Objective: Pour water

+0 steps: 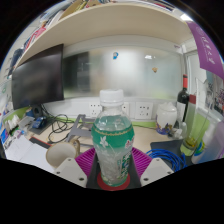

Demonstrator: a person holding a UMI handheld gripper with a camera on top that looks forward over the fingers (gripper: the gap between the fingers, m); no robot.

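A clear plastic water bottle (112,140) with a green label and a white cap stands upright between my gripper's (112,168) two fingers. Both purple pads (87,162) press against its sides, so I hold it. Its red base shows low between the fingers. The bottle is lifted in front of a white desk (60,150). A tall green cup (196,128) stands to the right, beyond the fingers.
A dark monitor (38,78) stands at the left with cables and clutter below it. Wall sockets (145,108) line the back wall. A dark bottle (182,100) stands at the right rear, next to blue cable (170,150).
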